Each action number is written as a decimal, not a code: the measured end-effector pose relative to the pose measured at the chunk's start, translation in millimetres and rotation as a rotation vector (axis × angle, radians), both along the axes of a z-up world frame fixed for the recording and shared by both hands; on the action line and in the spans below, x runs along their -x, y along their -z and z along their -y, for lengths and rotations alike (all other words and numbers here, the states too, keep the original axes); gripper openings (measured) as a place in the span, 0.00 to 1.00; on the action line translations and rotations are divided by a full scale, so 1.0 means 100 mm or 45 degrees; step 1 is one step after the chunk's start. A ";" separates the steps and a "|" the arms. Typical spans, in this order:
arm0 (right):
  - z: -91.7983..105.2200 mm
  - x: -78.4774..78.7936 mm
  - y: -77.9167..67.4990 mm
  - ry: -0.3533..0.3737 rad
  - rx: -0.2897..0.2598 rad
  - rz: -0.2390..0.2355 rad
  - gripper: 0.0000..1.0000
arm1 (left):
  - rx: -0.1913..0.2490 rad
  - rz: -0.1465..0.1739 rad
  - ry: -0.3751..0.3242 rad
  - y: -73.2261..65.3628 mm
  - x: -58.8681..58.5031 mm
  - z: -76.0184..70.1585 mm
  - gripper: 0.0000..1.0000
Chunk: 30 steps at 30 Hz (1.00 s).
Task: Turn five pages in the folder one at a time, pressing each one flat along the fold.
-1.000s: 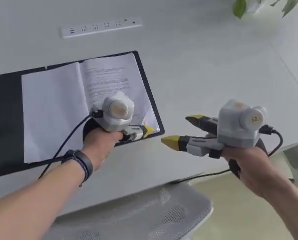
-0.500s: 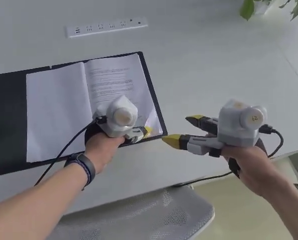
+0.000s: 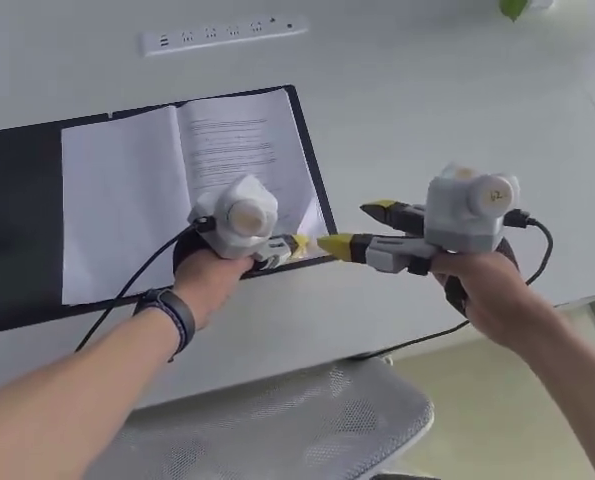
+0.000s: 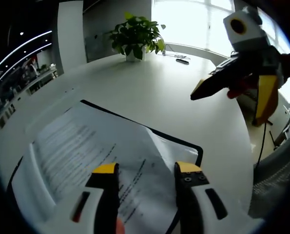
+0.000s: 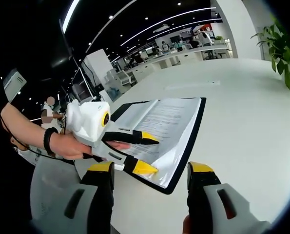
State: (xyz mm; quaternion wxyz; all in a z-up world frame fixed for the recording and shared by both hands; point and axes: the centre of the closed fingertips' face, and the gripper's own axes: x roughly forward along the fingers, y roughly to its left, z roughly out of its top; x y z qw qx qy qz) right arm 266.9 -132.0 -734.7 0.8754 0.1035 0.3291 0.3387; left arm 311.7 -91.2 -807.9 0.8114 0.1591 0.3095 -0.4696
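An open black folder (image 3: 2,230) lies on the white table, with white printed pages (image 3: 237,150) spread either side of the fold. My left gripper (image 3: 295,245) rests at the folder's near right corner. In the left gripper view it (image 4: 146,168) is open, its yellow-tipped jaws straddling the right page (image 4: 86,146), whose corner curls up slightly. My right gripper (image 3: 355,225) hovers just right of that corner, open, with nothing between its jaws. In the right gripper view it (image 5: 152,167) points at the left gripper (image 5: 149,154) and the folder (image 5: 196,129).
A white power strip (image 3: 222,35) lies on the table beyond the folder. A mesh office chair (image 3: 277,420) sits below the table's near edge. A potted plant (image 4: 135,36) stands at the table's far end. Cables trail from both grippers.
My right gripper has moved left and closer to the folder's near right corner. The left gripper has stayed at that corner. The head camera has shifted a little.
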 end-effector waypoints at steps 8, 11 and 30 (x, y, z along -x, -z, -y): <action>-0.10 -0.31 0.12 0.013 -0.085 -0.032 0.53 | 0.012 -0.010 -0.009 0.00 -0.01 -0.01 0.44; -0.16 -0.40 0.20 0.011 -0.106 -0.057 0.52 | 0.015 -0.014 -0.010 0.00 -0.01 -0.01 0.44; -0.28 -0.62 0.45 0.076 -0.256 -0.183 0.37 | 0.022 -0.017 -0.024 -0.08 0.05 -0.01 0.44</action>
